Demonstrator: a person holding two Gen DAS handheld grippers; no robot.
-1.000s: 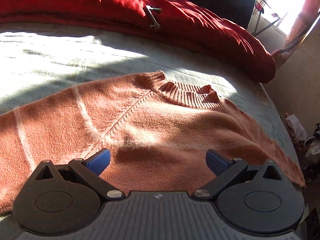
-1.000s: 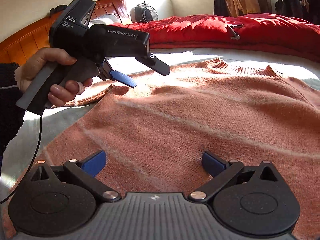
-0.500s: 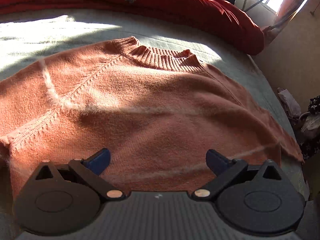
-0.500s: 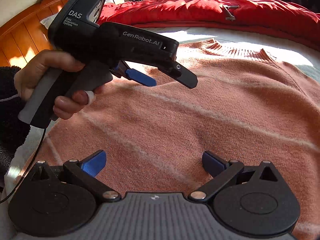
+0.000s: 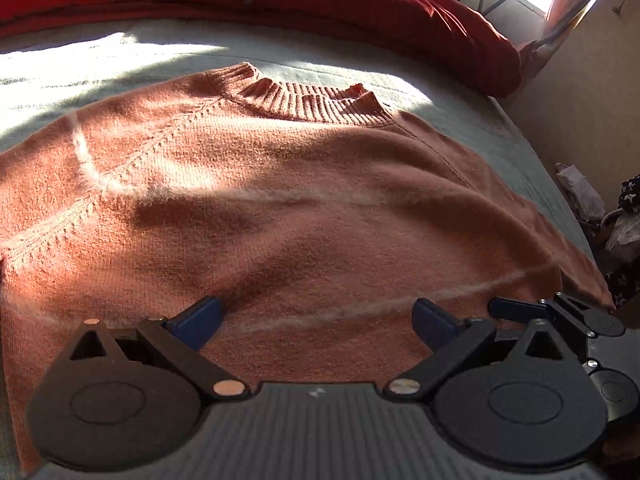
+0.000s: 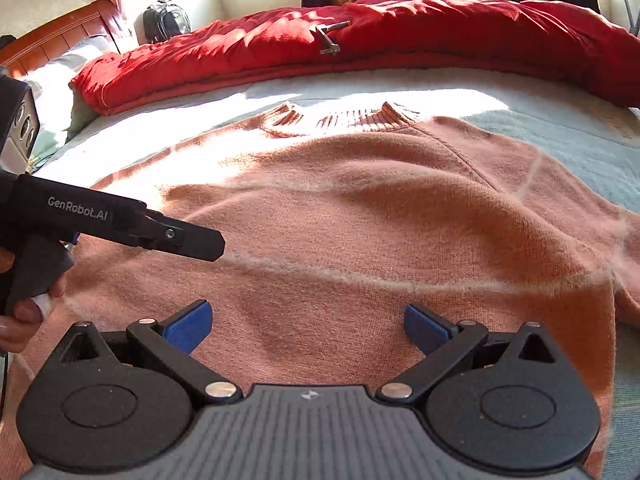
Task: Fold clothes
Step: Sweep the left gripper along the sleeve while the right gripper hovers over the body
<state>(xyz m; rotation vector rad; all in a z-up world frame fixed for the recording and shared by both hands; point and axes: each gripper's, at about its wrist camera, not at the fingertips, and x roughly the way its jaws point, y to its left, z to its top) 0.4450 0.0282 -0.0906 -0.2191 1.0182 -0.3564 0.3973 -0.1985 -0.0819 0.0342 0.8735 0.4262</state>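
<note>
Orange knit sweater (image 6: pixel 360 216), fuzzy, ribbed at the collar, spread flat mid-frame on the pale bed (image 6: pixel 580 136). Left tongs (image 5: pixel 316 316) and right tongs (image 6: pixel 306 324) both spread wide, empty, hovering over the hem (lower centre). Risk: soft, stretchy knit bunching or slipping from a shallow pinch; fuzz snagging on pads.

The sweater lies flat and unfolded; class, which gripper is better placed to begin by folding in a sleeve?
Probably left: the left gripper hovers open over the sweater beside one sleeve, while the right gripper faces mid-body.
</note>
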